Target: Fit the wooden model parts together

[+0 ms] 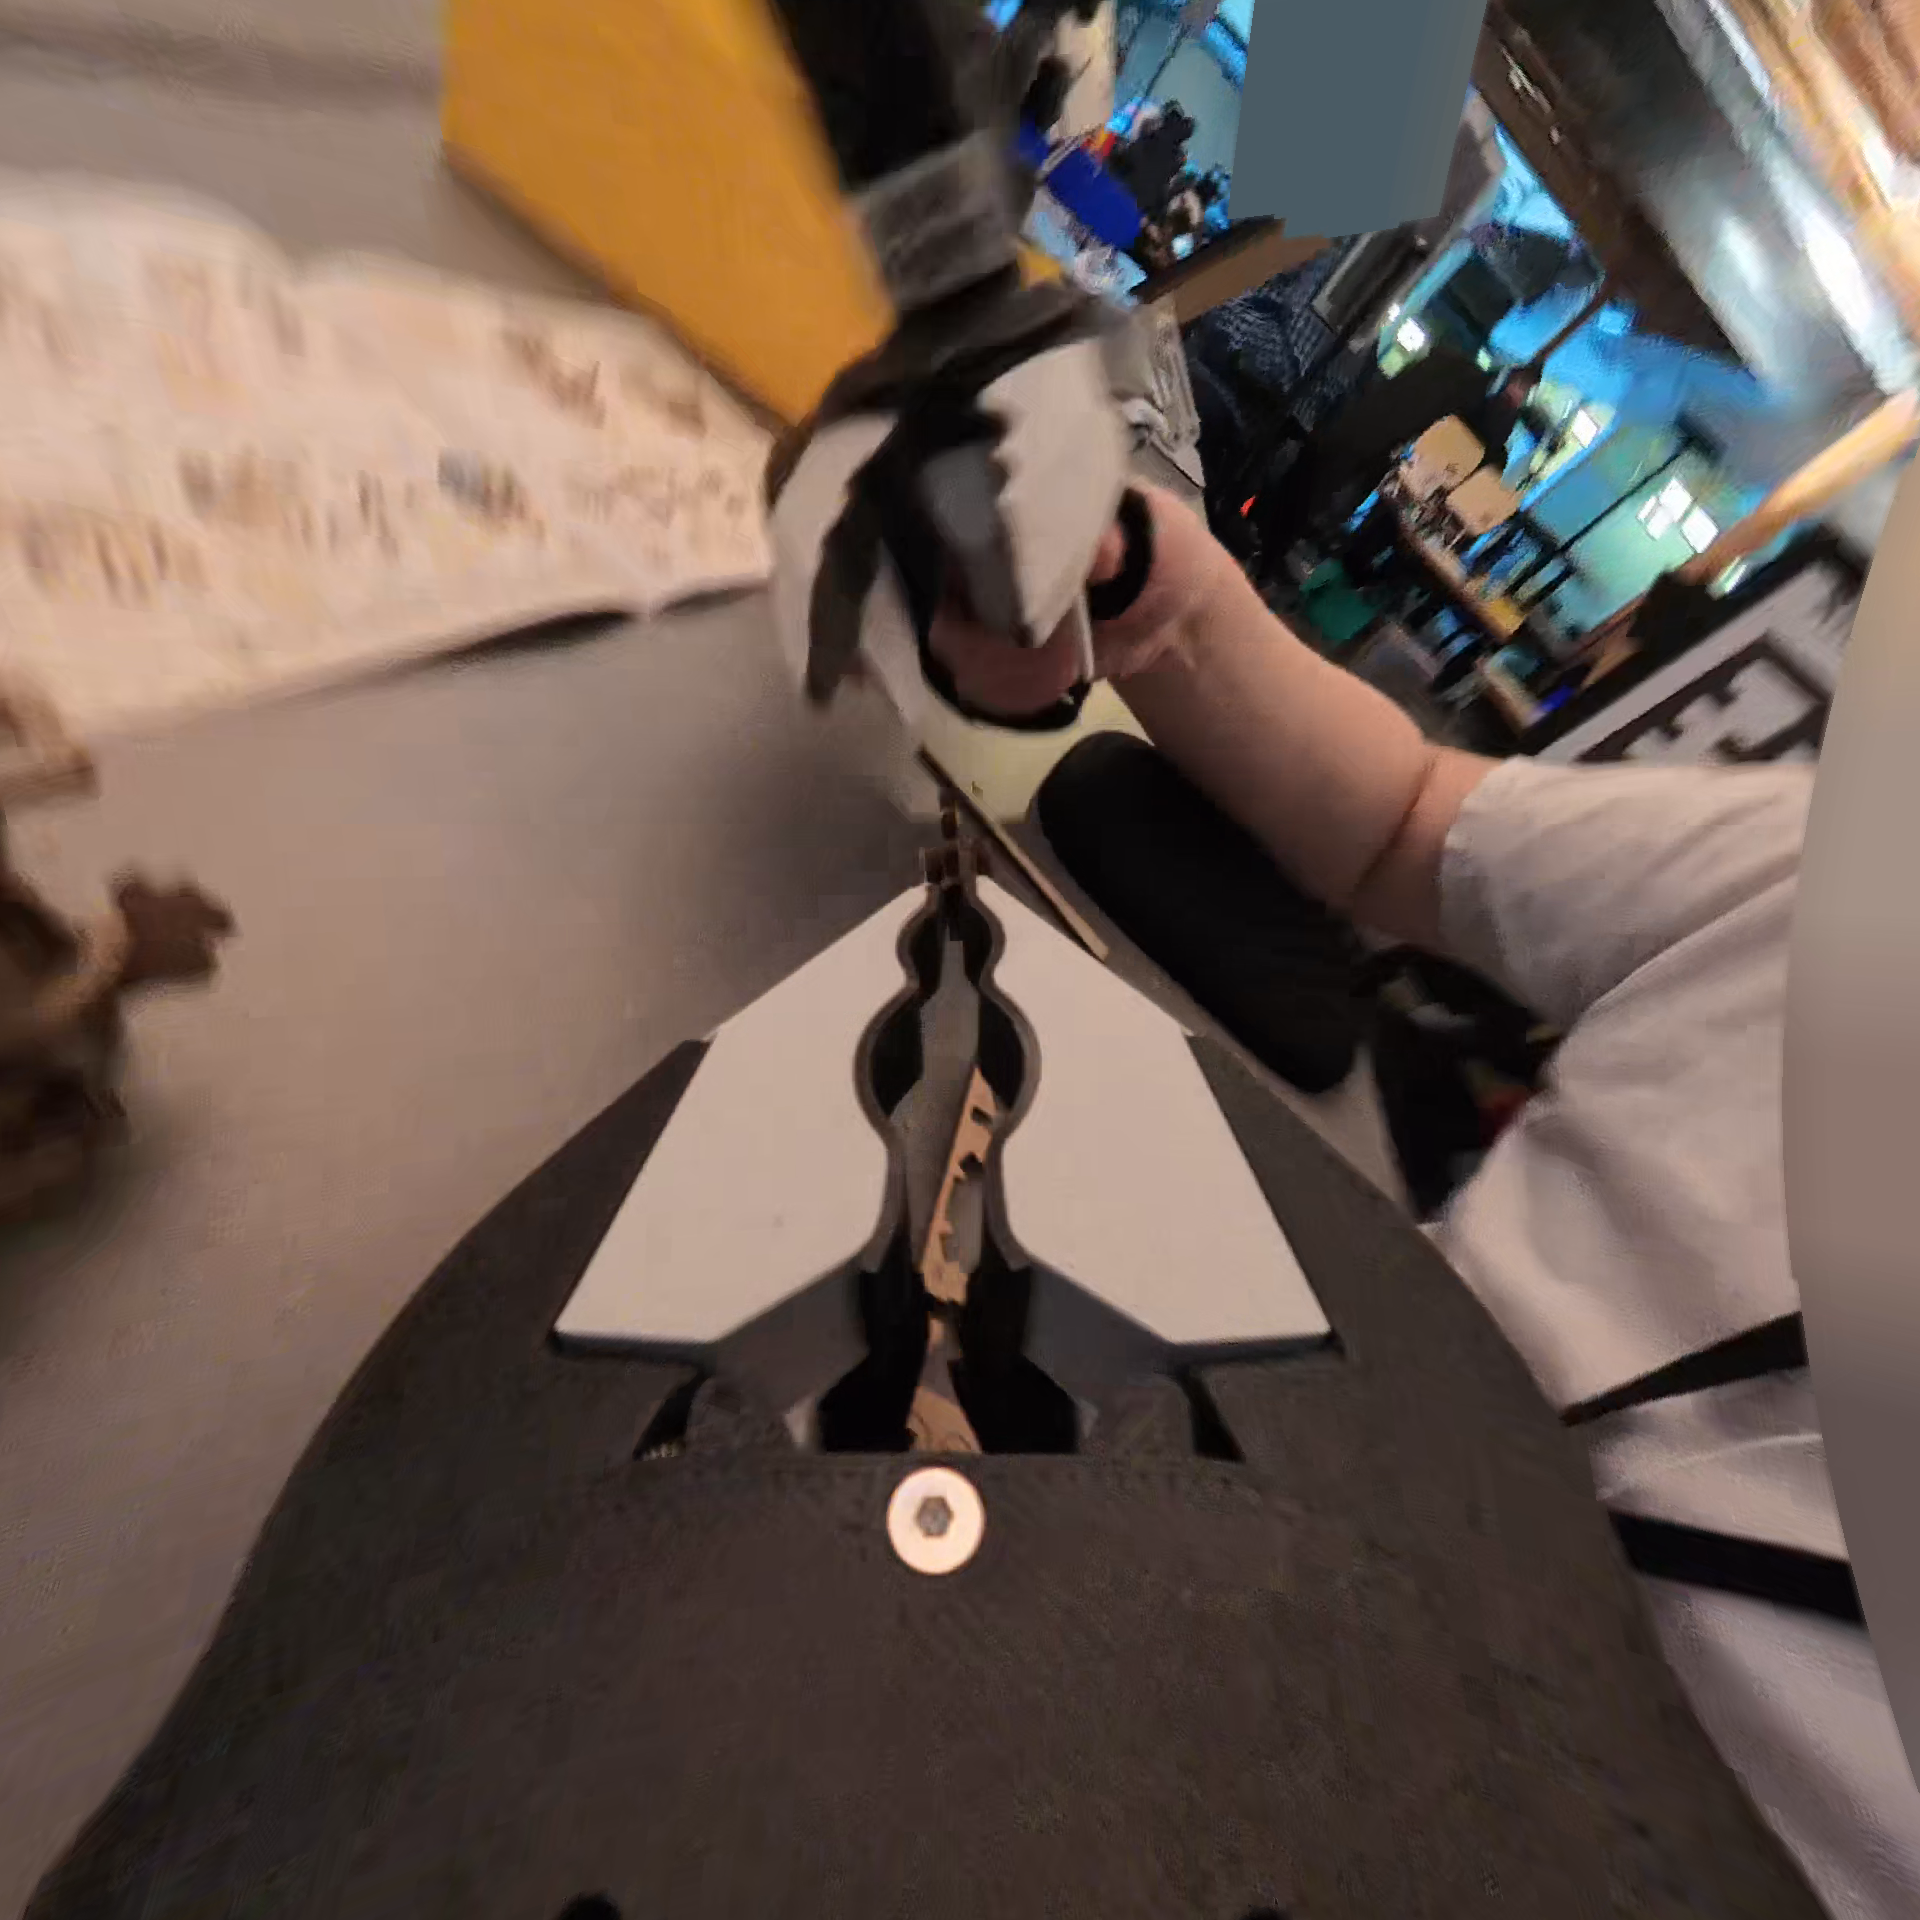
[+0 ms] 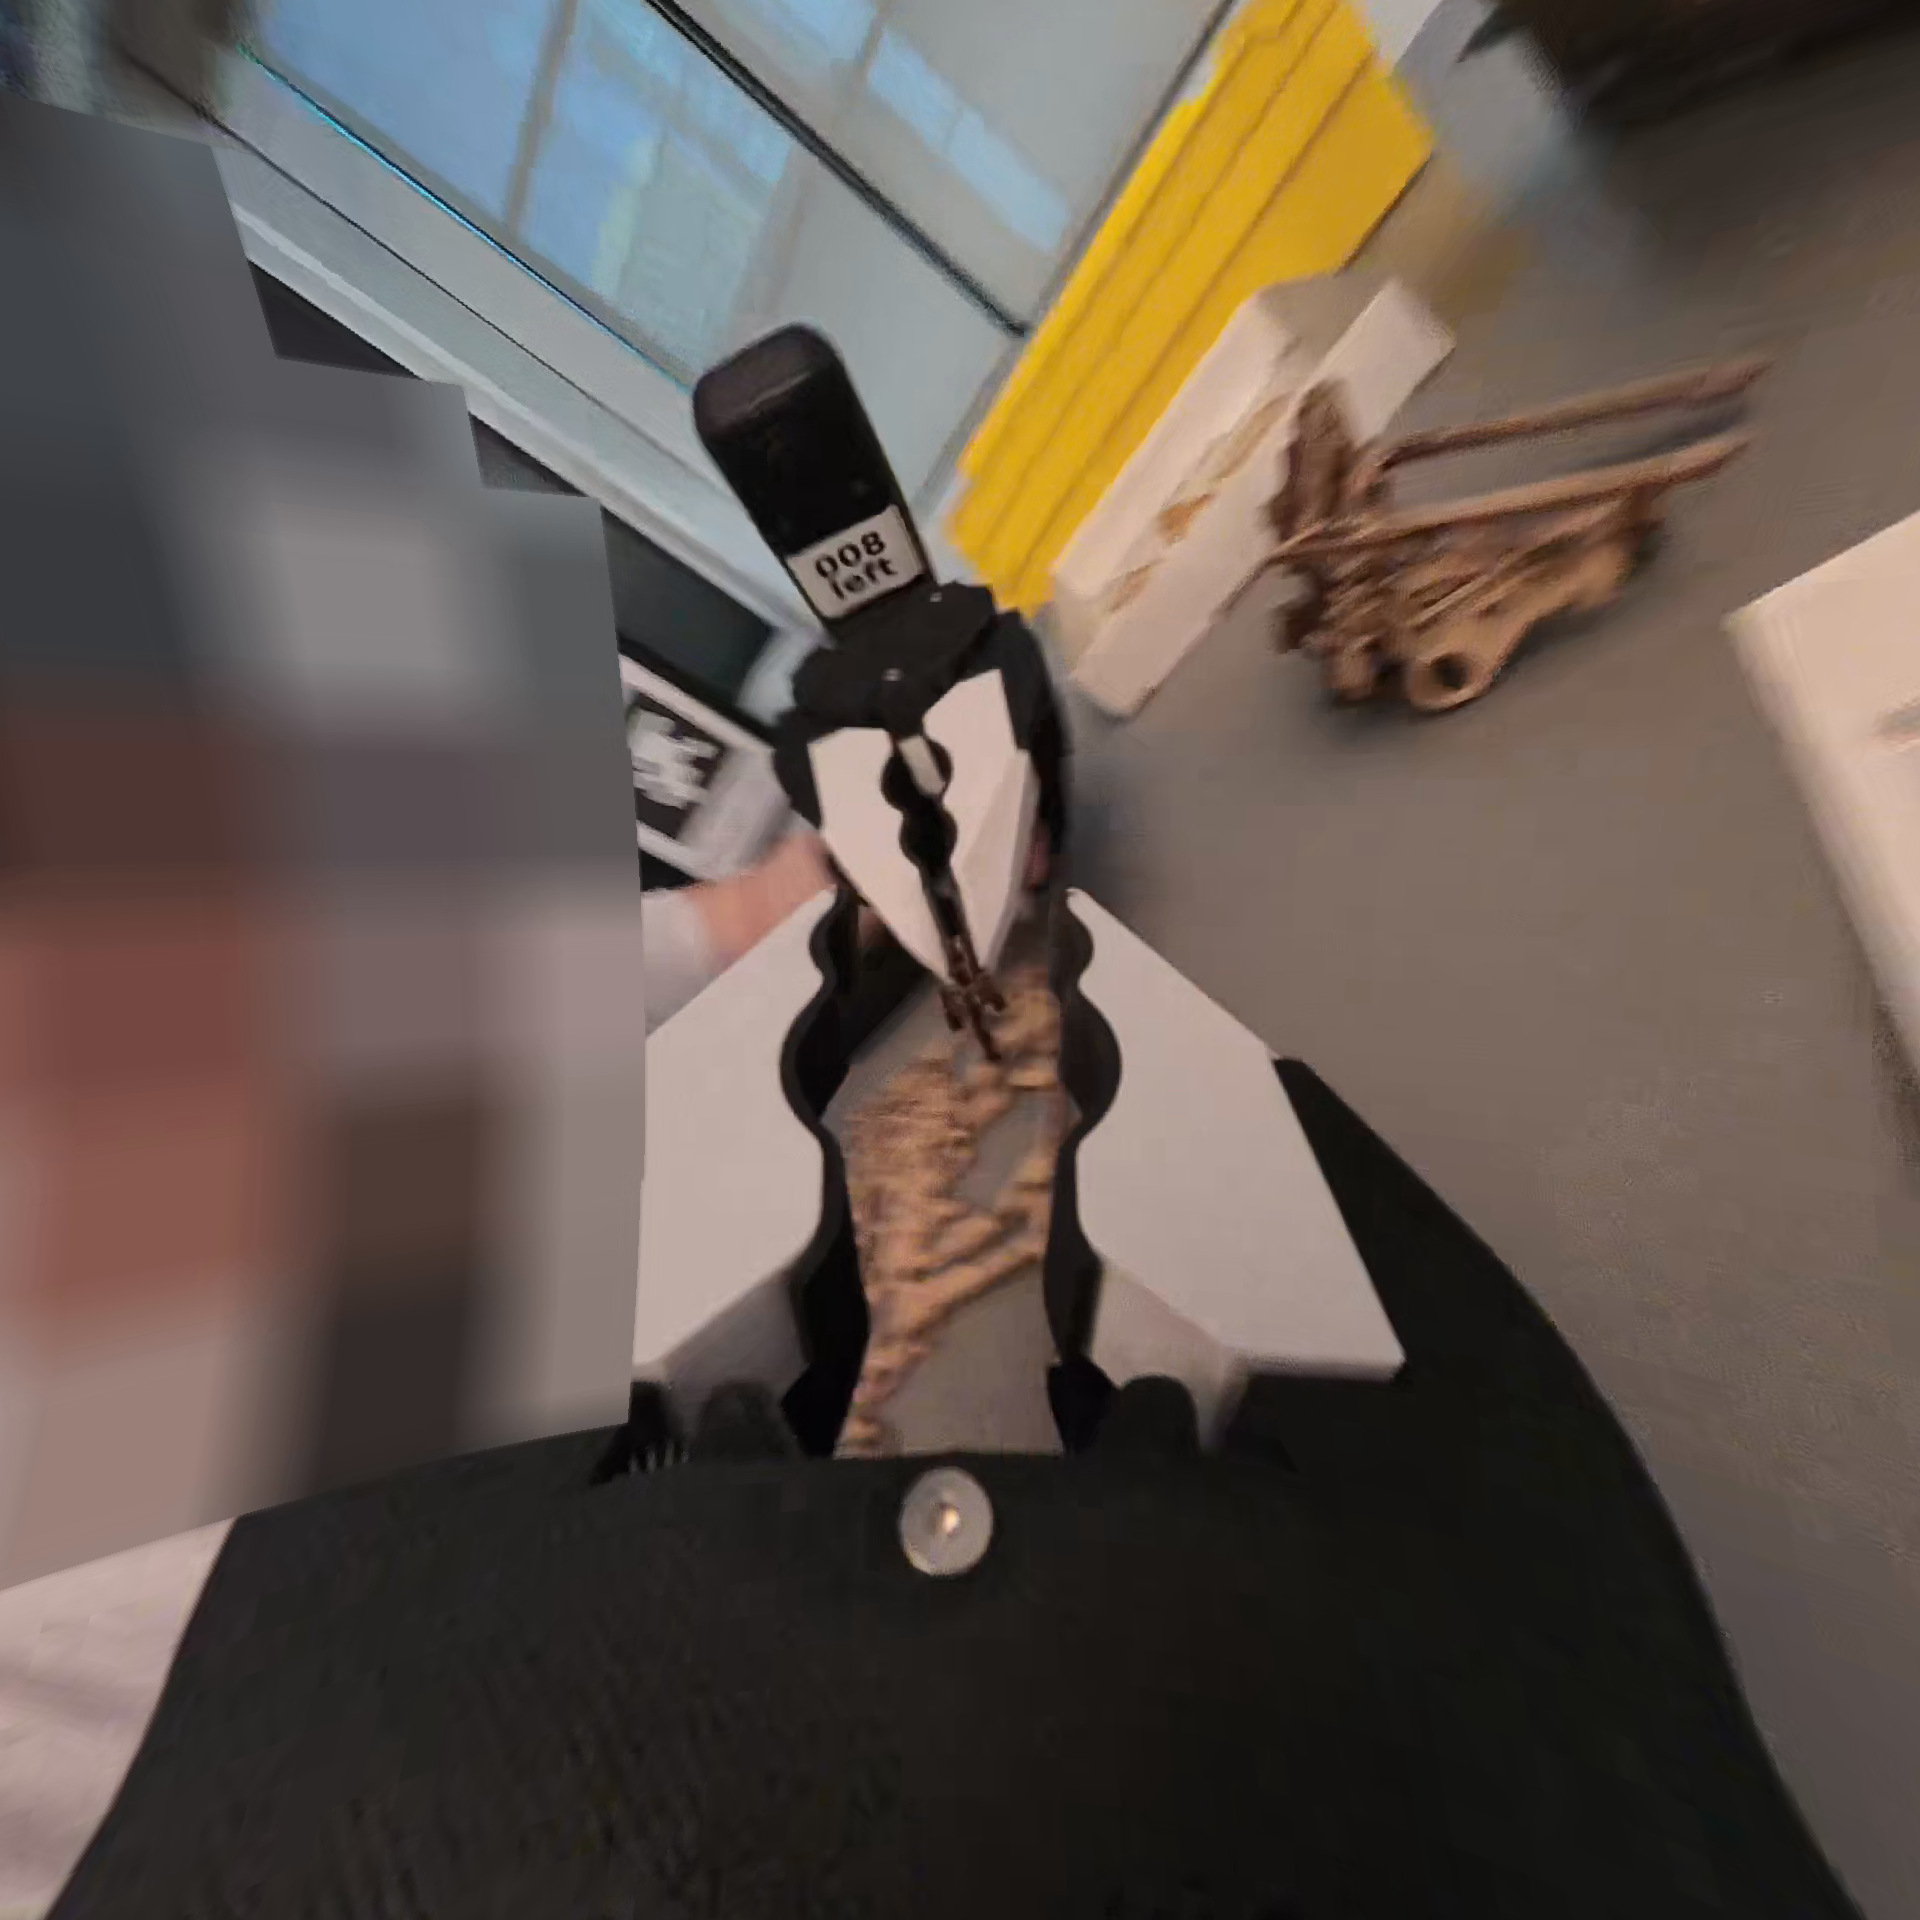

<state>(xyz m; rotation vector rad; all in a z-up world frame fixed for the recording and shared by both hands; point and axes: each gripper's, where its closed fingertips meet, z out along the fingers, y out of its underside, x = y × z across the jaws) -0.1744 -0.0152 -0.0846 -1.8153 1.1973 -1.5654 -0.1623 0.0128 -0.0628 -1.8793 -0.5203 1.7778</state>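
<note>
My left gripper (image 1: pixel 948 920) is shut on a thin wooden strip (image 1: pixel 954 1195), seen edge-on between its fingers. The strip's notched tip (image 1: pixel 943 852) meets the edge of a flat wooden plate (image 1: pixel 1023 873). My right gripper (image 2: pixel 951 935) holds that pale lattice plate (image 2: pixel 935 1184) across its width, jaws set apart around it. In the right wrist view the left gripper (image 2: pixel 971 982) points toward me, and its small dark part (image 2: pixel 975 1013) touches the plate's far end. In the left wrist view the right gripper (image 1: pixel 977 582) is just beyond the strip, held by a hand (image 1: pixel 1164 613).
A partly built wooden model (image 2: pixel 1475 582) lies on the grey table (image 2: pixel 1455 1039), also blurred in the left wrist view (image 1: pixel 73 997). A yellow box (image 2: pixel 1174 343), a white box (image 2: pixel 1226 488) and a printed sheet (image 1: pixel 312 457) lie nearby. The person's arm (image 1: pixel 1330 748) is at the right.
</note>
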